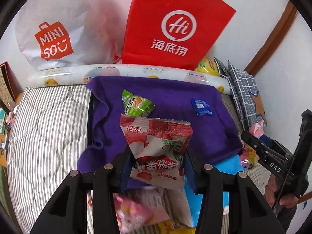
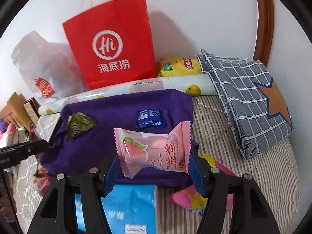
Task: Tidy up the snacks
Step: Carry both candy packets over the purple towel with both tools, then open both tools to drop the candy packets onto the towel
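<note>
L gripper [image 1: 156,167]: pinching red lychee snack pack [image 1: 156,142], carried for sorting.
R gripper [image 2: 154,167]: pinching pink peach snack pack [image 2: 154,152].
Ahead: purple cloth [image 1: 175,101], w/ green [image 1: 136,105] & blue packs [image 1: 201,107], probably drop area.

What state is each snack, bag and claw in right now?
Left claw: shut on red-and-white snack packet, sealed.
Right claw: shut on pink peach snack packet, sealed.
Green snack packet: lying loose on purple cloth.
Blue snack packet: lying flat on the cloth.
Red paper bag: upright.

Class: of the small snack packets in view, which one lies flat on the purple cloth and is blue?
The blue packet, right of the green packet; the red-and-white and pink ones are held.
</note>
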The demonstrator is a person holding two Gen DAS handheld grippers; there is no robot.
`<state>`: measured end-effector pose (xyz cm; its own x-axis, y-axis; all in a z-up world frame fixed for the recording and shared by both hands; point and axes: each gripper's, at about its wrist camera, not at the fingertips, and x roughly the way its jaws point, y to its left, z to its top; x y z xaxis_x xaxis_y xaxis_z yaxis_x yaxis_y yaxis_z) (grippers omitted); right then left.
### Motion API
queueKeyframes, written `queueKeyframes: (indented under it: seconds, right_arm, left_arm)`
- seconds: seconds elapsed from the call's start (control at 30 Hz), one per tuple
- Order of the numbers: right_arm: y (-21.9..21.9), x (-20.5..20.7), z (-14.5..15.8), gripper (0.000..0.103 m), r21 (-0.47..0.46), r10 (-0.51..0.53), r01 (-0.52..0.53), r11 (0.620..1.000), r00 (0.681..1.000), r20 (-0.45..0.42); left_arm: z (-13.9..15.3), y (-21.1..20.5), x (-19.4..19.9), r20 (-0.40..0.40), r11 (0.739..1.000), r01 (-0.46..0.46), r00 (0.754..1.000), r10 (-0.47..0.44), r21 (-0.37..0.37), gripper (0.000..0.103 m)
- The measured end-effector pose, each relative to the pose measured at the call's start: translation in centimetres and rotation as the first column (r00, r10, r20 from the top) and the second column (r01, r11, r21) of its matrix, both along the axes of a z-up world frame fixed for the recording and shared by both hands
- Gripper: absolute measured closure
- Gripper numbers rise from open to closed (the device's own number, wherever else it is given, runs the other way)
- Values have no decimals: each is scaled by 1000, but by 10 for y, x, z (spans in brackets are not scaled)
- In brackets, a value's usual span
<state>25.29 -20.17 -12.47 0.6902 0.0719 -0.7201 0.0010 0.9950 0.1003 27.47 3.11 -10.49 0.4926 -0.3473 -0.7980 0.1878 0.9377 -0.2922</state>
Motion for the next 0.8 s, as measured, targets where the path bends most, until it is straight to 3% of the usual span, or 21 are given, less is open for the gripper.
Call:
queueKeyframes:
  seconds: [0.43,0.8]
  right_arm:
    - [4,41,-36,41,-34,2,-5,999,996,-88]
    - [2,46,-42,38,-20,-5,3,1000,993,-117]
  left_arm:
    - [-33,1,29,-51,1000,-4,999,5,23,56]
    - [-44,0,33,-79,1000,-5,997,7,28,56]
